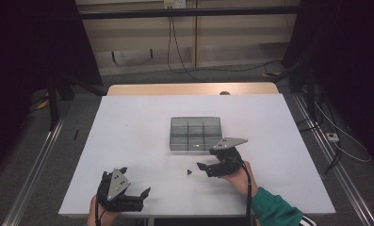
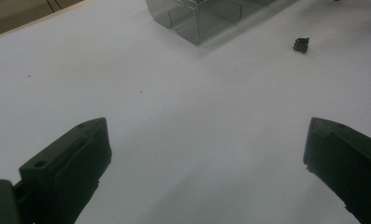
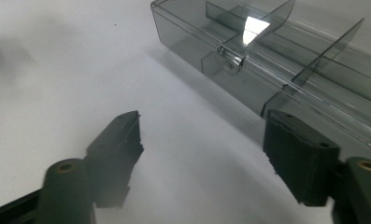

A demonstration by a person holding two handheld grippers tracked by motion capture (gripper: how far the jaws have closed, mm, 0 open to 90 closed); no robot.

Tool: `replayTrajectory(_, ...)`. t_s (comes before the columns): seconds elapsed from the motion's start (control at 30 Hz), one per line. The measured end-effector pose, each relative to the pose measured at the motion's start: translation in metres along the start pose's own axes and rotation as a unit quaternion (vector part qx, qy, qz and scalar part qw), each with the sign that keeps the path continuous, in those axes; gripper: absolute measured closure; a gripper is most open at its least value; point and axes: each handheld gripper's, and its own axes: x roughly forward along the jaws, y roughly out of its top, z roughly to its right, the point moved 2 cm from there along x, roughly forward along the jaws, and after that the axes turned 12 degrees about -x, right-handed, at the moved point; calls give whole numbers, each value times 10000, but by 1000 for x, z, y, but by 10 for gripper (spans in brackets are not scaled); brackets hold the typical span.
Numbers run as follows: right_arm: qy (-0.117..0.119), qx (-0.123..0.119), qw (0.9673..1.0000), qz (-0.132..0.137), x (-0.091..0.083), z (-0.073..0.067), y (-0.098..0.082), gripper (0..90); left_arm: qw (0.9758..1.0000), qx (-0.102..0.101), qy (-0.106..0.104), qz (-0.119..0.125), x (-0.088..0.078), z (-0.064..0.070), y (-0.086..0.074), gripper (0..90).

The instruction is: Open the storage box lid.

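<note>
Both tongs stand wide and empty: the left gripper (image 1: 136, 193) hovers low over the near left of the white table (image 1: 128, 136), and the right gripper (image 1: 208, 159) sits just in front of the smoky clear compartment box (image 1: 195, 133), its jaws spread over bare tabletop beside the box's near wall. A small black part (image 1: 189, 172) lies loose on the table just left of the right gripper, apart from the box. The part looks tiny against those broad jaws, so a closing pinch could likely flick it away, and a careless swing of the right hand could shove the light box.
</note>
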Motion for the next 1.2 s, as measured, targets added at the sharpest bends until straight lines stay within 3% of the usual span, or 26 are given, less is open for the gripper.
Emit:
replayTrajectory(0.3, -252, 222, 9993, 164, 11, -4, 3, 556, 10000, 0, 6, -2, 0, 0, 0, 7)
replayTrajectory(0.5, -210, 532, 9979, 294, 18, 0, 5, 696, 10000, 0, -6, -5, 0, 0, 0, 7)
replayTrajectory(0.8, -247, 903, 9950, 334, 23, 11, 2, 794, 10000, 2, -13, -11, 0, 0, 0, 7)
replayTrajectory(1.2, -157, 865, 9953, 417, 28, 16, -1, 860, 10000, 8, 3, -7, 0, 1, 0, 8)
